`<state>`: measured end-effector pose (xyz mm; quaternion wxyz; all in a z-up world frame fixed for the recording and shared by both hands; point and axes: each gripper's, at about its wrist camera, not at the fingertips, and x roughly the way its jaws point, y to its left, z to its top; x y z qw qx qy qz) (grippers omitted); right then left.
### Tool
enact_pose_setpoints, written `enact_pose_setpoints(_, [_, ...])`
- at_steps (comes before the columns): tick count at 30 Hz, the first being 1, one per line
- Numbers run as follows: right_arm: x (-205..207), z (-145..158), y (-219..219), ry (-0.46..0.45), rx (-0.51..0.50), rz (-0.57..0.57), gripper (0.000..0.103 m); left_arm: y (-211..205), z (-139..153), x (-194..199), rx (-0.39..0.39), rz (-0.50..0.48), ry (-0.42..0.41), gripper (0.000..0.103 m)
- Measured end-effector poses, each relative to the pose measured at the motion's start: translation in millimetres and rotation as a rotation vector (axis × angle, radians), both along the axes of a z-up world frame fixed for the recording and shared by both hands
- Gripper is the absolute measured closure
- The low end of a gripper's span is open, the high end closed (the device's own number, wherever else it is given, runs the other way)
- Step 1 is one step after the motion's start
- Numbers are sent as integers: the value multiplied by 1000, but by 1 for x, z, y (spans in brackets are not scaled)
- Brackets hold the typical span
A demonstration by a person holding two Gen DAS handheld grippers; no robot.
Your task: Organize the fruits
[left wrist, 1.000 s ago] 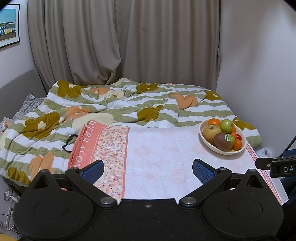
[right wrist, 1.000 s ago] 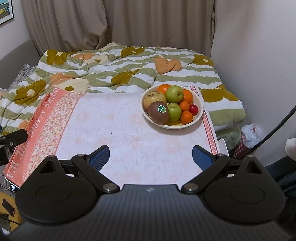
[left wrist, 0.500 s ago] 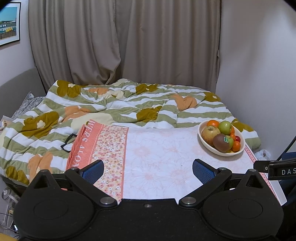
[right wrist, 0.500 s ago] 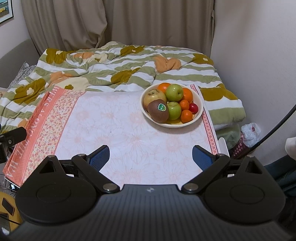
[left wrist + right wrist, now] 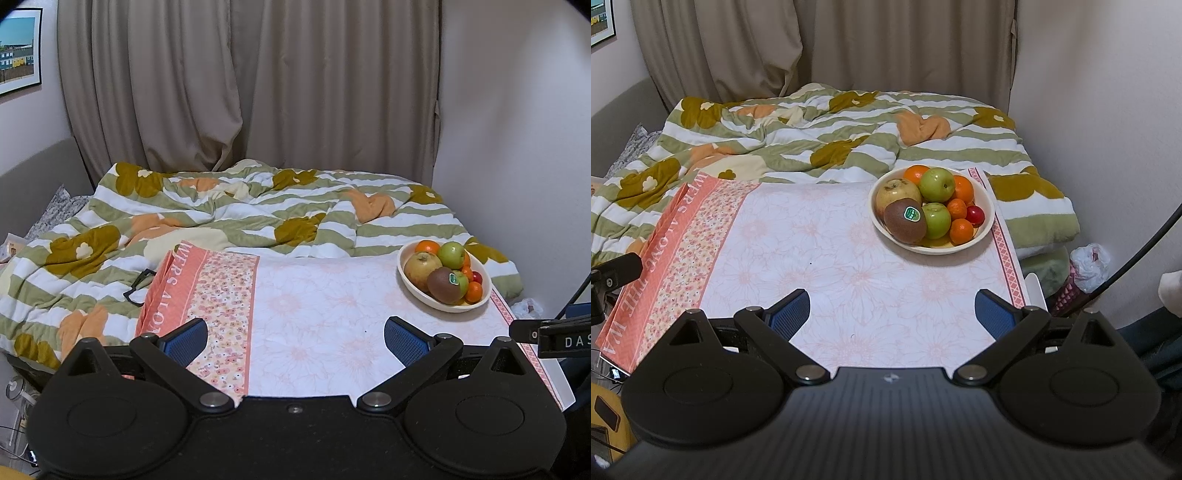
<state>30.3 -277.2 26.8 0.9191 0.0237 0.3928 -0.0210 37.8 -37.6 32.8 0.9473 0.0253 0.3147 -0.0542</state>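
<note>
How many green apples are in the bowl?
2. One green apple sits at the back of the bowl, next to the big orange. The other green apple is in the middle, beside the kiwi. More might hide underneath.

1. We hold two matte black grippers: the left gripper (image 5: 293,341) and the right gripper (image 5: 892,315).
2. Our fingertips (image 5: 184,339) carry blue ribbed pads.
3. Silver pivot screws (image 5: 808,372) sit behind each finger, beside round black discs.
</note>
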Motion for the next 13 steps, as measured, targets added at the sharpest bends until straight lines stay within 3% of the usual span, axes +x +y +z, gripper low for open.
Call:
enact_pose_setpoints(9, [-1,0,-1,-3,4,-5,0,-1,-1,-1,37,6,-18,0])
enact_pose_setpoints(13, [-1,-1,-2,-2,5,-5,0,2,-3,1,19,7,-12,0])
